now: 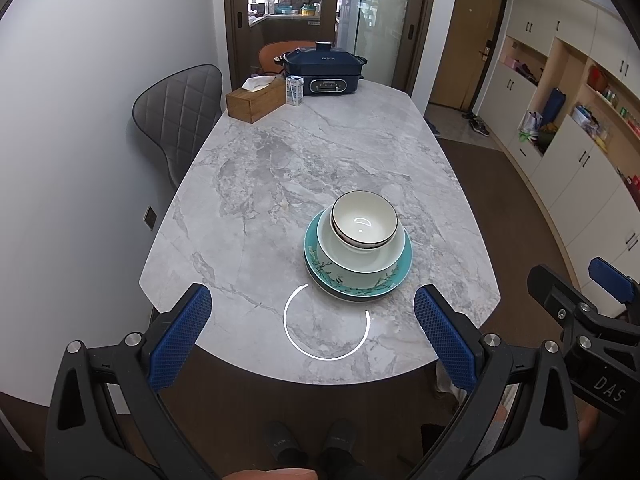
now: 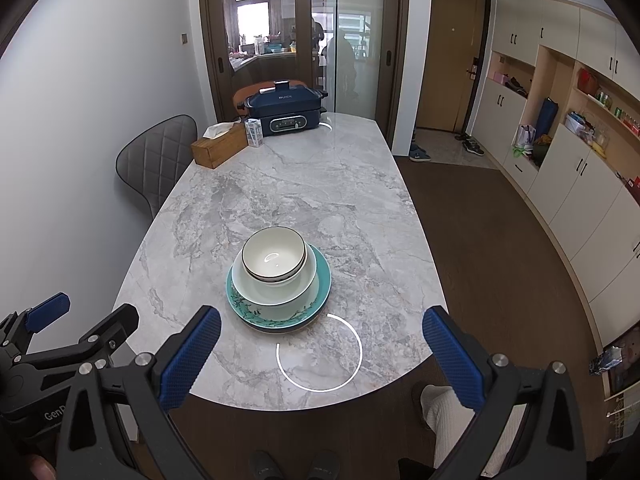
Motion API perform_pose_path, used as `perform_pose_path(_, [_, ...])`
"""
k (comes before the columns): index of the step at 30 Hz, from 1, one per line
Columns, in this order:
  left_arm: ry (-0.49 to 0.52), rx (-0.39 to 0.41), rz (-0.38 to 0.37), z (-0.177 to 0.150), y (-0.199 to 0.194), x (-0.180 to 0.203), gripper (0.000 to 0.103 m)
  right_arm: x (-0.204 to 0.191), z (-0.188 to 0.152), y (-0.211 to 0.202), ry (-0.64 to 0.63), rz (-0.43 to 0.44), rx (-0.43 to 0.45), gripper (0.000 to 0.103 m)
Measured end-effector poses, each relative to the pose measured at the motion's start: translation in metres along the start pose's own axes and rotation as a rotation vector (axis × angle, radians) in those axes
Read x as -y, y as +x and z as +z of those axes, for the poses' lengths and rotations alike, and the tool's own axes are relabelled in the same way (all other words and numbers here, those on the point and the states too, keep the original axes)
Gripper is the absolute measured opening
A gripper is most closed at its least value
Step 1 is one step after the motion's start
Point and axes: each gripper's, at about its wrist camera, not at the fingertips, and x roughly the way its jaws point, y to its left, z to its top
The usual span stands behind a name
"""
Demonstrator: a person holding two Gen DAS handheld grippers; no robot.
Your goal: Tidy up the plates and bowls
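Looks basically done — everything nested in one stack on the marble table [image 1: 280, 160], just ahead of both sets of jaws. Count, bottom up: one teal floral plate [image 1: 352, 284], one pale bowl [image 1: 362, 254] in it, one dark-rimmed white bowl [image 1: 363, 219] on top; a dark edge under the plate may be another dish, can't tell. Left gripper [image 1: 312, 328] and right gripper [image 2: 322, 354] both wide open, empty, held back near the table's near edge — nothing loose left to collect.
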Motion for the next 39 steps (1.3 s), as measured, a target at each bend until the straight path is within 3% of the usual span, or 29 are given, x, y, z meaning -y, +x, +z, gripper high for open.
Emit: perform_pose_path(39, [0.018, 0.009, 0.018, 0.005, 0.011, -0.012, 0.103, 0.005, 0.005, 0.001, -0.002, 0.004, -0.006, 0.103])
